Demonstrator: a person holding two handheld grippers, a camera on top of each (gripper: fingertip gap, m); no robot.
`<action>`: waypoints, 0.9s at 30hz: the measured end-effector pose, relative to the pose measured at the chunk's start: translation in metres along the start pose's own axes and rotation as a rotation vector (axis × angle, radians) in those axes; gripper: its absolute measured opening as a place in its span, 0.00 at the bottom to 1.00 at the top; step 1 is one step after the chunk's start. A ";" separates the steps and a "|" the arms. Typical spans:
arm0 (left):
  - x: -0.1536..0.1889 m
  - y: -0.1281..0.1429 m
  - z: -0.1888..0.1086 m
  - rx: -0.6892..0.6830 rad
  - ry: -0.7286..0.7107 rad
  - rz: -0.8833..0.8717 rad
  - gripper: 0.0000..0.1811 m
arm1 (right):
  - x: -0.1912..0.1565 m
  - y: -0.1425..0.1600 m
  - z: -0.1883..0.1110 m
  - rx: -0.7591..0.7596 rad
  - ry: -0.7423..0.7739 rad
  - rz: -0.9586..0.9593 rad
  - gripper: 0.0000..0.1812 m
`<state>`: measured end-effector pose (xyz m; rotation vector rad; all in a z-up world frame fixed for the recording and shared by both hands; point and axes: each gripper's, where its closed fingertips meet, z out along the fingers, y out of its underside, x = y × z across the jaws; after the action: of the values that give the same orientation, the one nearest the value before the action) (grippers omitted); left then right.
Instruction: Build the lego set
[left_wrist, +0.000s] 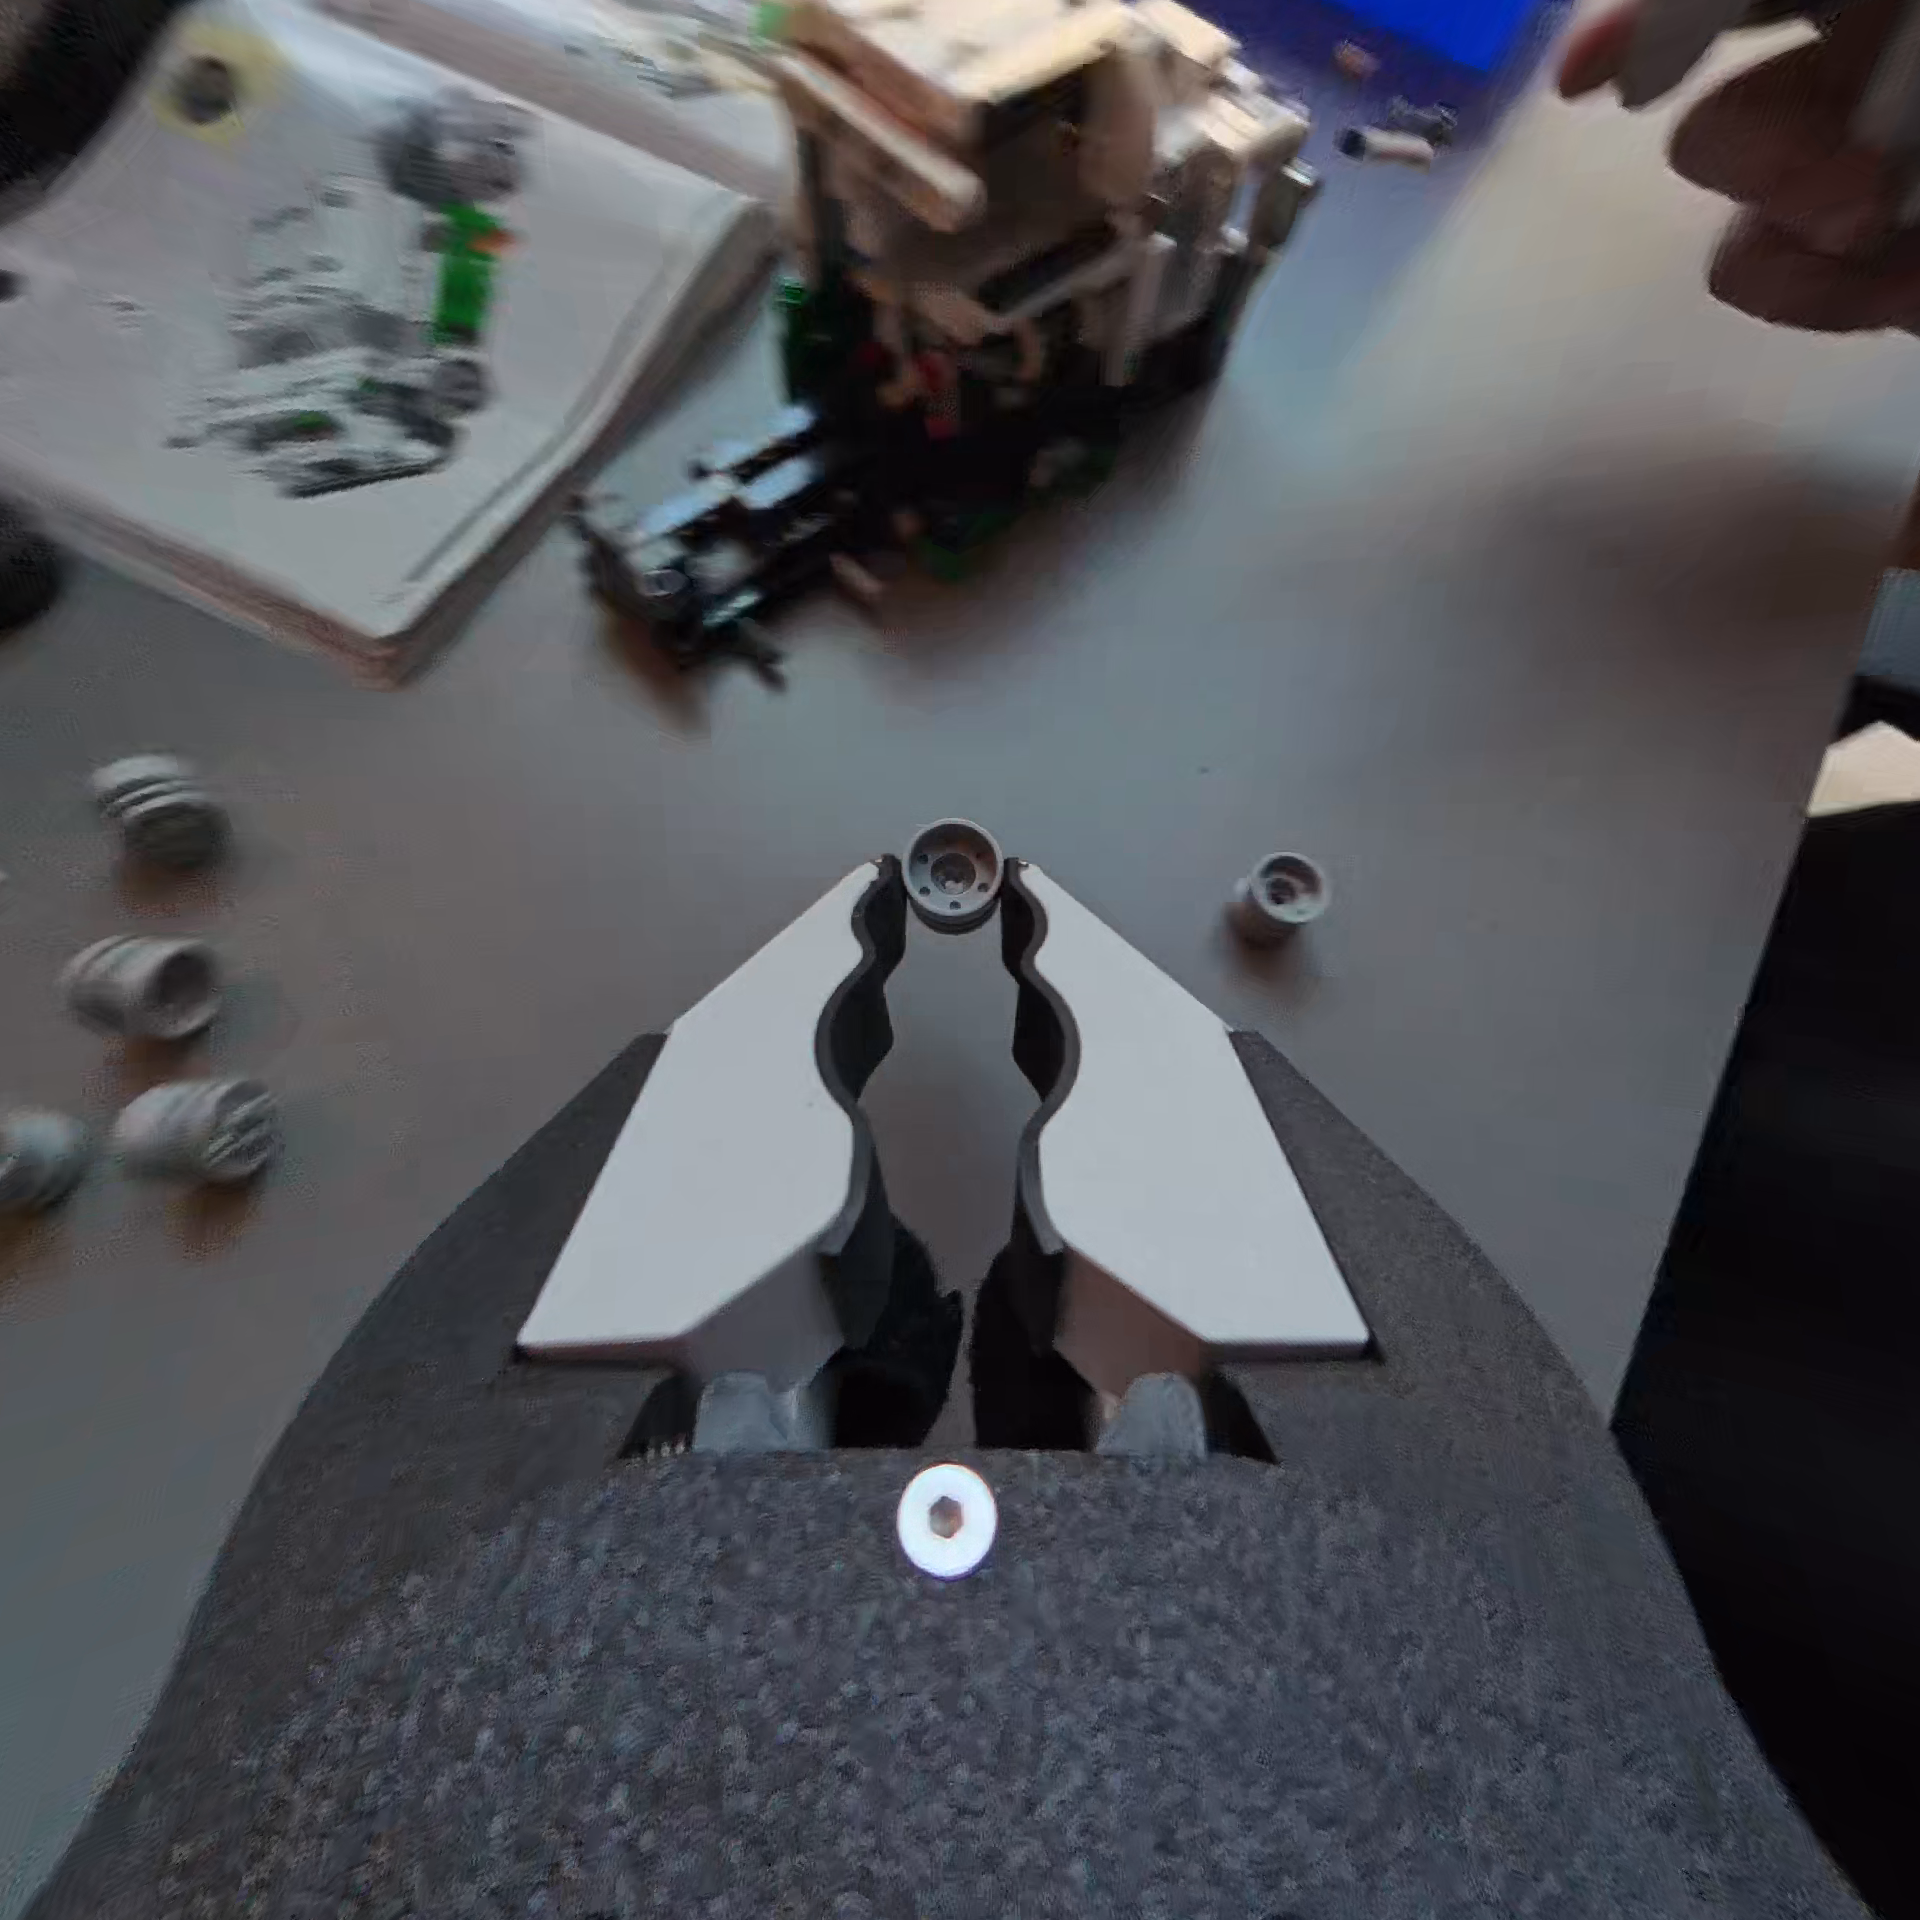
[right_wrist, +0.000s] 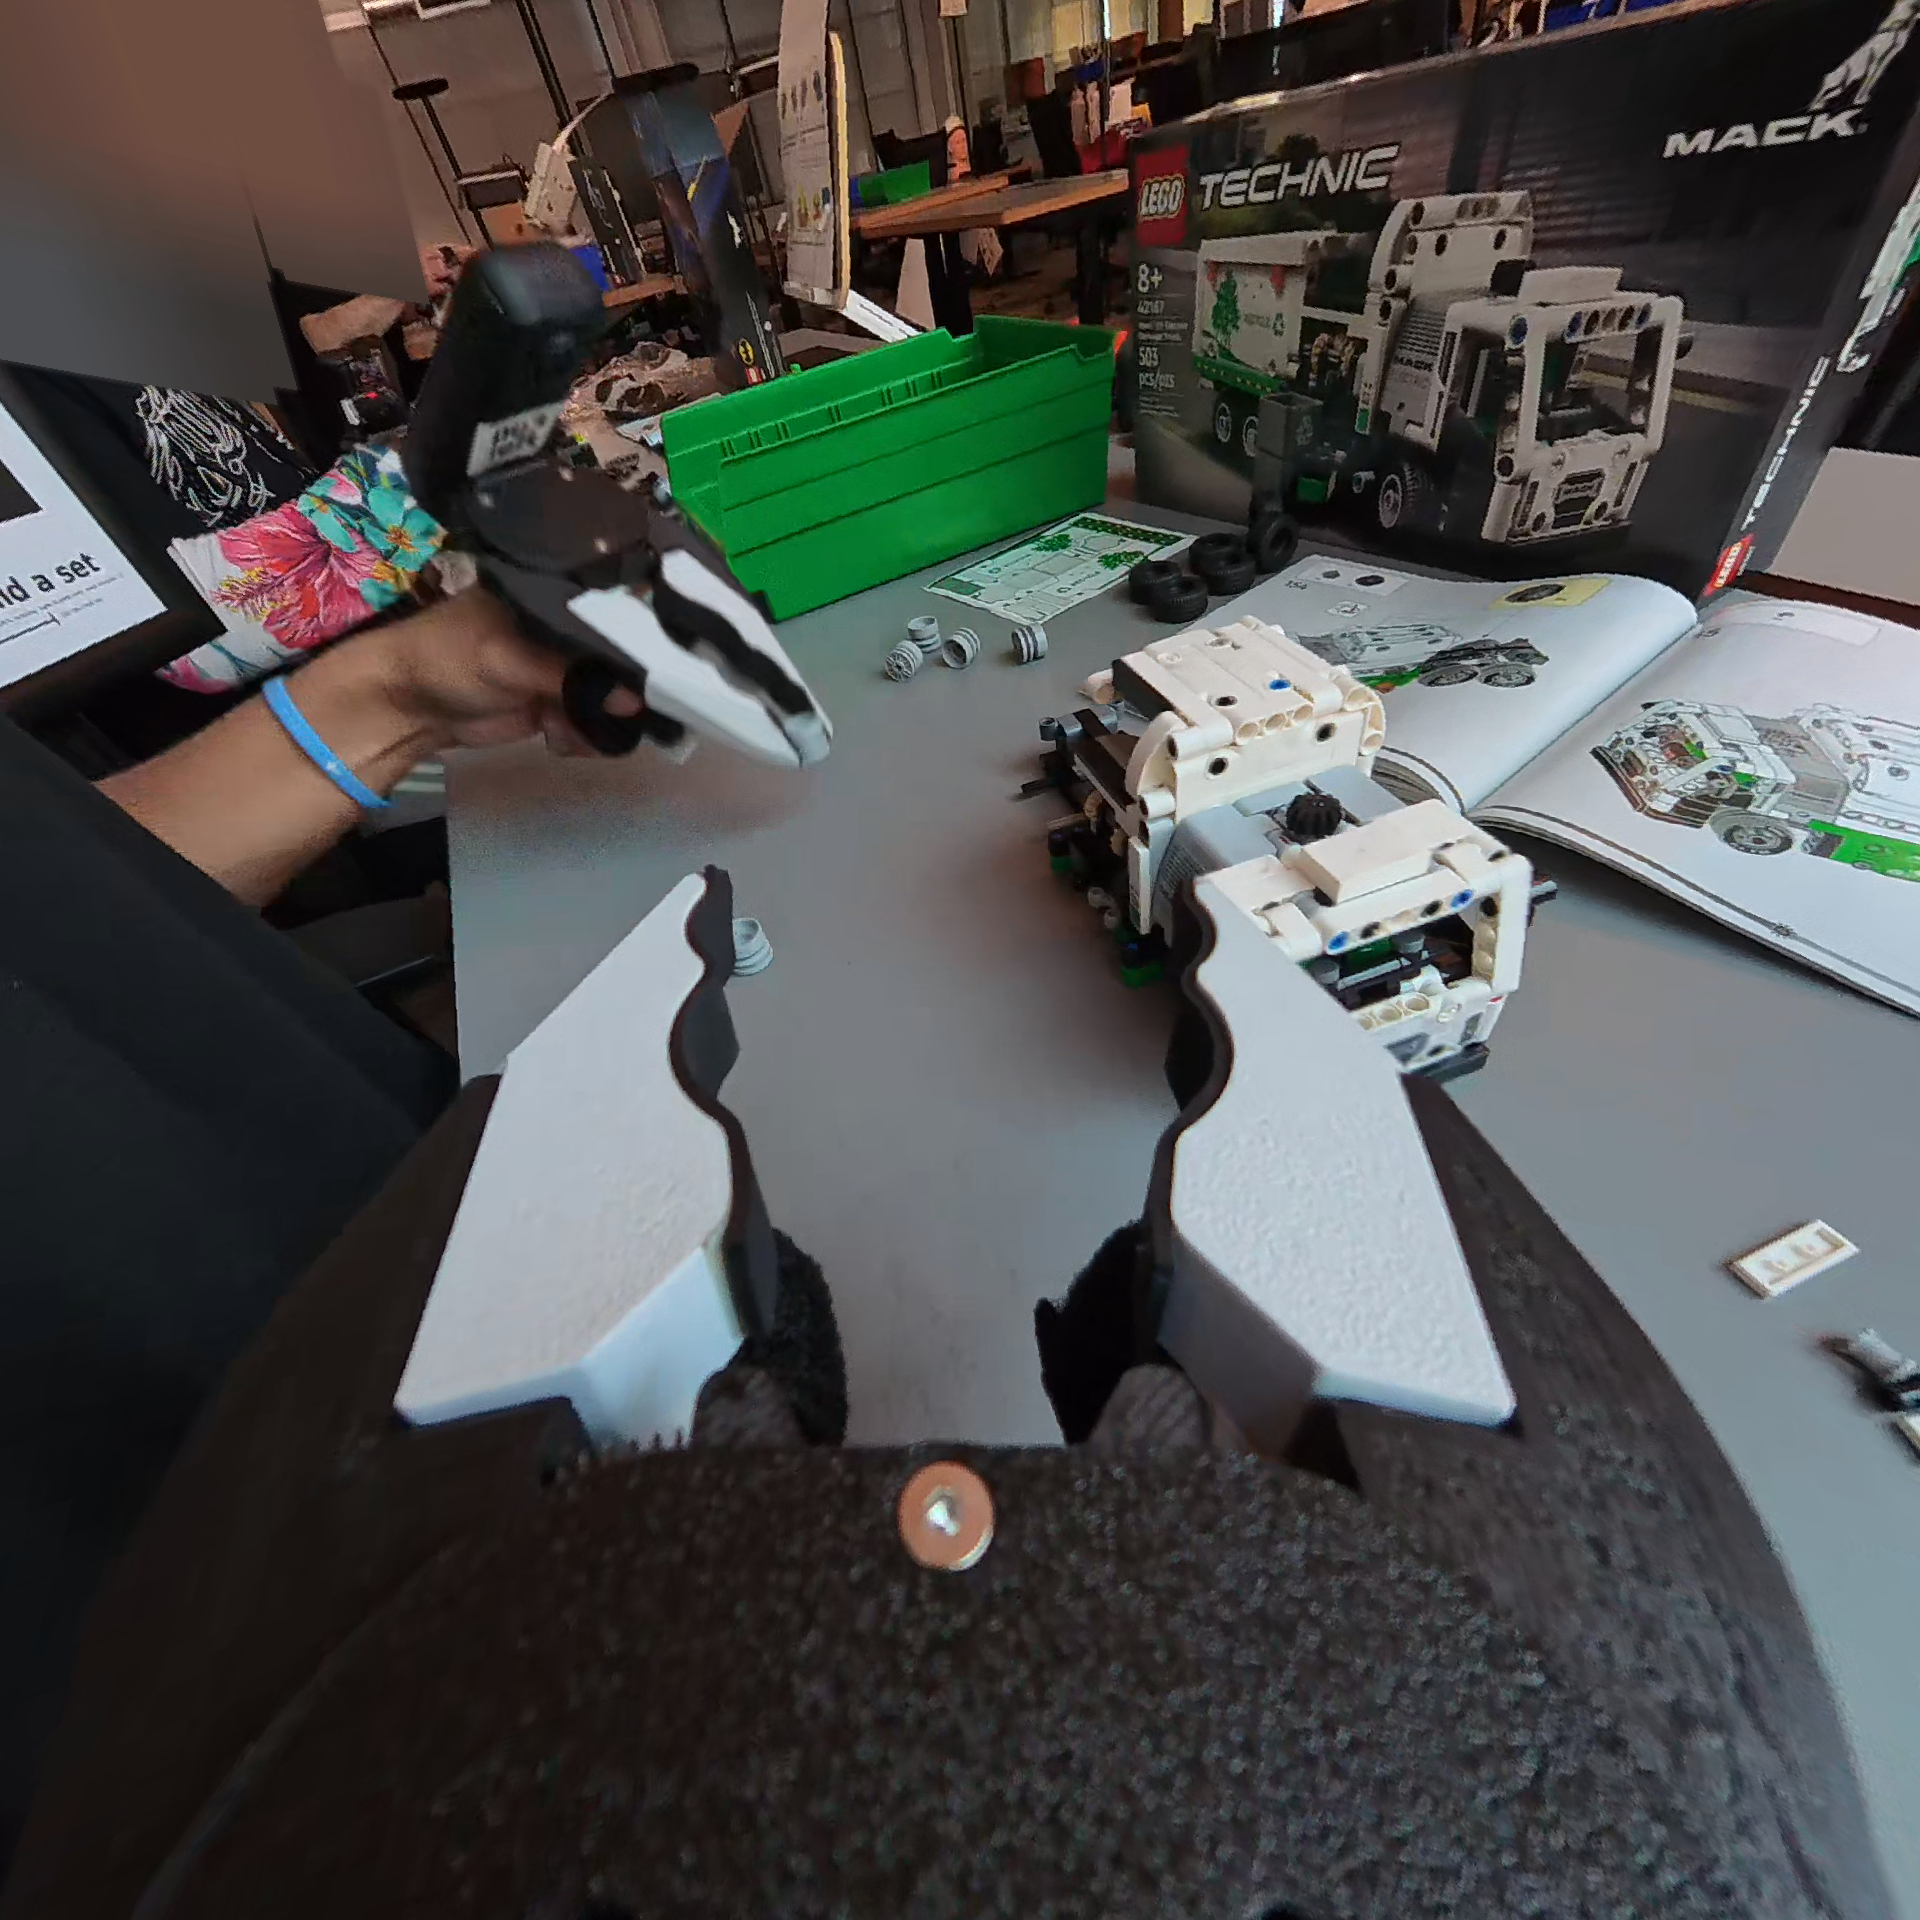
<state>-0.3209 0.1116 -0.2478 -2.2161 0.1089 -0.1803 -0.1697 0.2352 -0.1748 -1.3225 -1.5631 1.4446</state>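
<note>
My left gripper is shut on a small grey wheel hub, pinched between its tips above the grey table. A second grey hub lies on the table just right of it, and also shows in the right wrist view. The partly built white truck model stands beyond. My right gripper is open and empty, with its right finger next to the truck's cab. The left gripper also shows in the right wrist view, held in a hand above the table's left side.
Several loose grey hubs and black tyres lie on the table. An open instruction booklet, a sticker sheet, a green bin and the set's box stand behind. A small white plate lies at right. The gap from one gripper's tips to the other's is roughly 20 centimetres.
</note>
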 end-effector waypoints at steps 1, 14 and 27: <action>0.019 0.001 0.015 -0.029 0.029 0.045 0.09 | -0.002 -0.001 0.004 0.009 -0.007 0.002 0.46; 0.030 -0.007 0.047 -0.084 0.036 0.118 0.17 | -0.036 0.017 0.042 -0.023 -0.135 0.008 0.46; -0.130 0.036 -0.007 -0.140 -0.401 -0.096 0.09 | -0.034 0.026 0.048 -0.038 -0.157 0.041 0.46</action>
<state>-0.4503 0.1024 -0.2839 -2.3528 -0.2115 0.2276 -0.1975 0.1841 -0.2032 -1.2963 -1.6800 1.5837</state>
